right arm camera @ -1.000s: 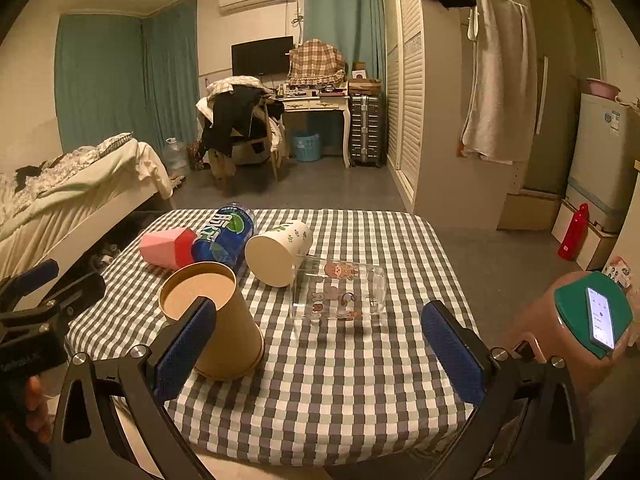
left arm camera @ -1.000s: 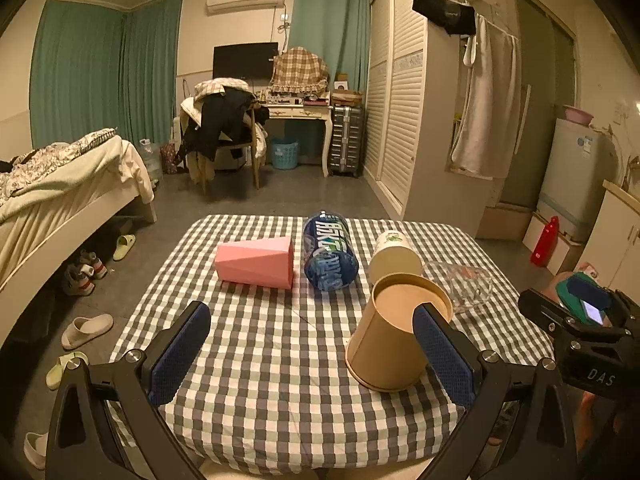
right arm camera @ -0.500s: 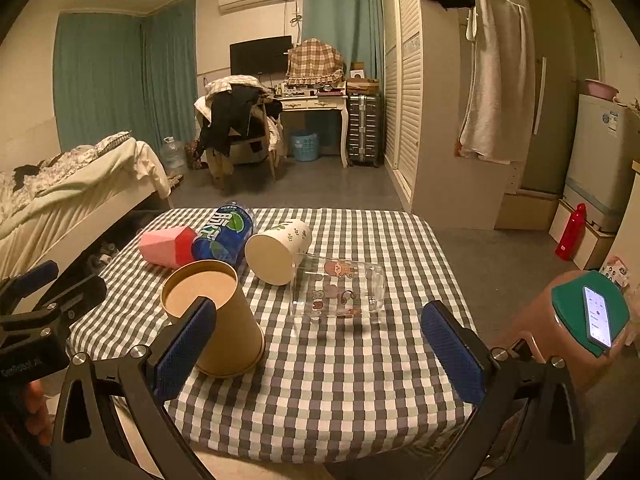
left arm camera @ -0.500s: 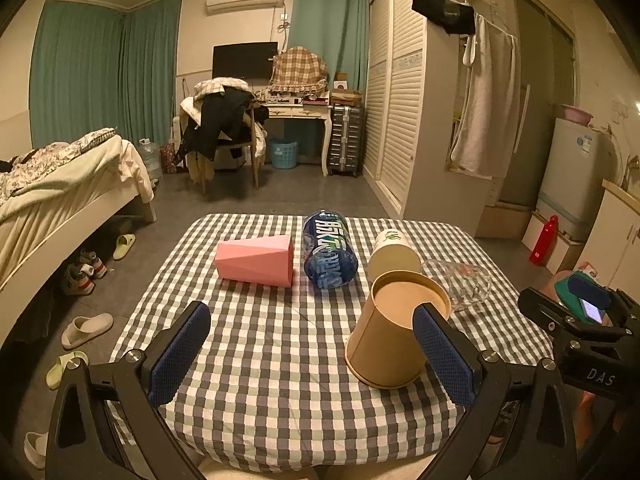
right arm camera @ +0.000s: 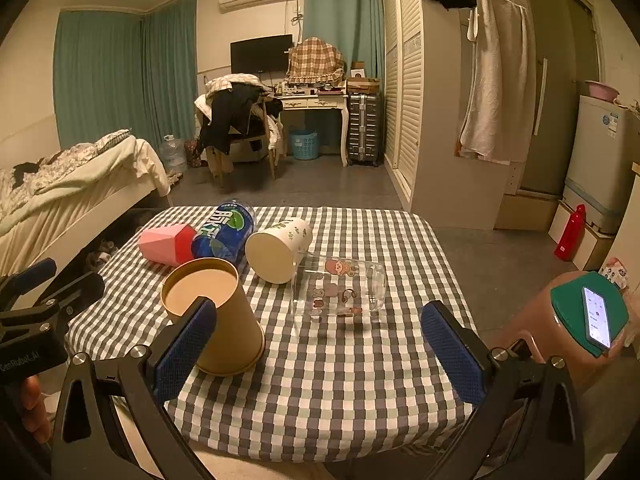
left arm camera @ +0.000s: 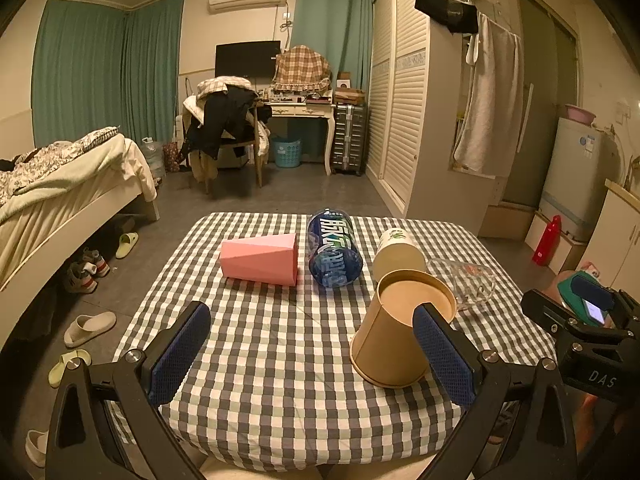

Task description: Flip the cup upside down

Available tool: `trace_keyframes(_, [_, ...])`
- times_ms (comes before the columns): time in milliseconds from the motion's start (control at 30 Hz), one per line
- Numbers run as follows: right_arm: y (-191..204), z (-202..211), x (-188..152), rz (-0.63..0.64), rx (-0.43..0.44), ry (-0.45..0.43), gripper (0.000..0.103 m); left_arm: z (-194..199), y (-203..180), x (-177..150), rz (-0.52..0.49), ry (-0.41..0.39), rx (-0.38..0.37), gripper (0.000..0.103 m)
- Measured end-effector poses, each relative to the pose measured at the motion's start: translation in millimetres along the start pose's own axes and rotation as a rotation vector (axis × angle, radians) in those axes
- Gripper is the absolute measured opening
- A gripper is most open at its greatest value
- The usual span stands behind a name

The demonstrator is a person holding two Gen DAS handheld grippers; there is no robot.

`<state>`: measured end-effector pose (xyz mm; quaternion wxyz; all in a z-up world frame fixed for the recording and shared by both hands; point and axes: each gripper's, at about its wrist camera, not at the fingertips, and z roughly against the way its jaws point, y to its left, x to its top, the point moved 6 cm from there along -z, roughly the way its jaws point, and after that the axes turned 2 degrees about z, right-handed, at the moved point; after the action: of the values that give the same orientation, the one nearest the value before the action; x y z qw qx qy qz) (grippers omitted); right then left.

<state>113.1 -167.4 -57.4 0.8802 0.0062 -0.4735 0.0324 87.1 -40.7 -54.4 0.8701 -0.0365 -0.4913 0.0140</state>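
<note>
A tan paper cup (left arm camera: pixel 396 332) stands upside down on the checkered table, wide rim on the cloth, flat base up; it also shows in the right wrist view (right arm camera: pixel 218 314). A pink faceted cup (left arm camera: pixel 262 260), a blue-labelled cup (left arm camera: pixel 334 254), a white paper cup (left arm camera: pixel 398 250) and a clear glass (left arm camera: pixel 464 282) lie on their sides behind it. My left gripper (left arm camera: pixel 310 354) is open and empty, near the table's front edge, left of the tan cup. My right gripper (right arm camera: pixel 320 346) is open and empty, in front of the glass (right arm camera: pixel 340 290).
The checkered table (left arm camera: pixel 280 360) ends close in front of both grippers. A bed (left arm camera: pixel 60 200) stands at the left with slippers (left arm camera: pixel 90 326) on the floor. A stool with a green lid and a phone (right arm camera: pixel 592 312) is at the right.
Almost nothing has moved. Both grippers stay open and hold nearly still; the views shift only slightly.
</note>
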Motion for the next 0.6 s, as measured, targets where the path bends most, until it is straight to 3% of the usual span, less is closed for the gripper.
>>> trace_keyframes(600, [0.2, -1.1, -1.1, -0.007, -0.003, 0.011, 0.103, -0.3, -1.5, -1.1, -0.012, 0.003, -0.002, 0.103])
